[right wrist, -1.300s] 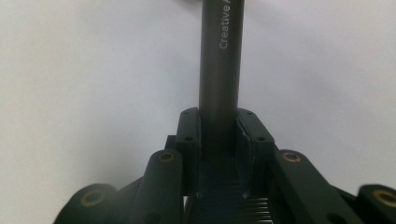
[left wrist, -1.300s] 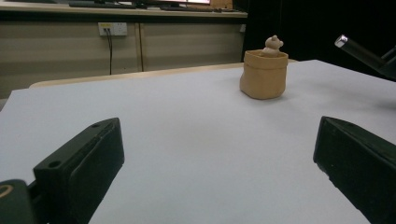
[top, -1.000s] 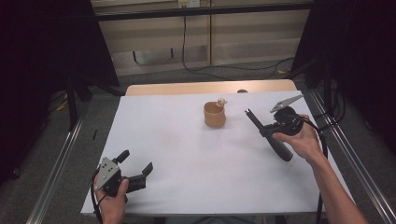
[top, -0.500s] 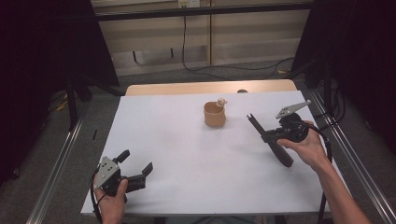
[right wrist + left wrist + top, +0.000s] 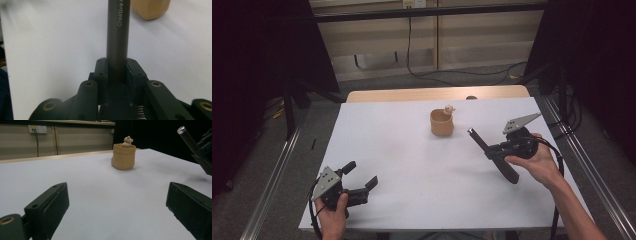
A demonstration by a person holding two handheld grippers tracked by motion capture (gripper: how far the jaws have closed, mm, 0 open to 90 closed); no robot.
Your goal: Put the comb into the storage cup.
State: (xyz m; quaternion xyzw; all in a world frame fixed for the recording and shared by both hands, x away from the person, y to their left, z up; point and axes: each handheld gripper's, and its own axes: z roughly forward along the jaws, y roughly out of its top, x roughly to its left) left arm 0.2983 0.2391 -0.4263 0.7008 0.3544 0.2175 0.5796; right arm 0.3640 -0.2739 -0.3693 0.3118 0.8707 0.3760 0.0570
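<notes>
Two grippers: one in each of the person's hands, both over the white table [image 5: 412,165], on either side of the tan cup.
Landmark: tan cup [image 5: 442,123], standing upright on the table's far half; a small pale bear figure [image 5: 448,108] peeks over its rim.
Cup in the left gripper view: the cup [image 5: 124,156] sits well ahead of the jaws, the bear [image 5: 127,140] showing at its top edge.
Left gripper: left gripper [image 5: 361,183], well apart from the cup, toward the near left corner of the table, held low by the left hand [image 5: 332,217].
Left jaws: spread wide, nothing between them; bare table shows in the gap.
Right gripper: right gripper [image 5: 492,150], near the cup on its right and a little nearer the person, gripped by the right hand [image 5: 537,162].
Right jaws: closed tight on a dark grey cylinder [image 5: 479,141].
Cylinder: in the right gripper view the cylinder [image 5: 117,32] runs straight out from the jaws, with white lettering that begins "Creative"; its far end points toward the cup [image 5: 150,8].
Cylinder tip: seen from above, it lies just right of the cup, not touching it.
Cylinder height: raised off the table, tilted upward in the left gripper view, where its silver end [image 5: 181,130] shows.
</notes>
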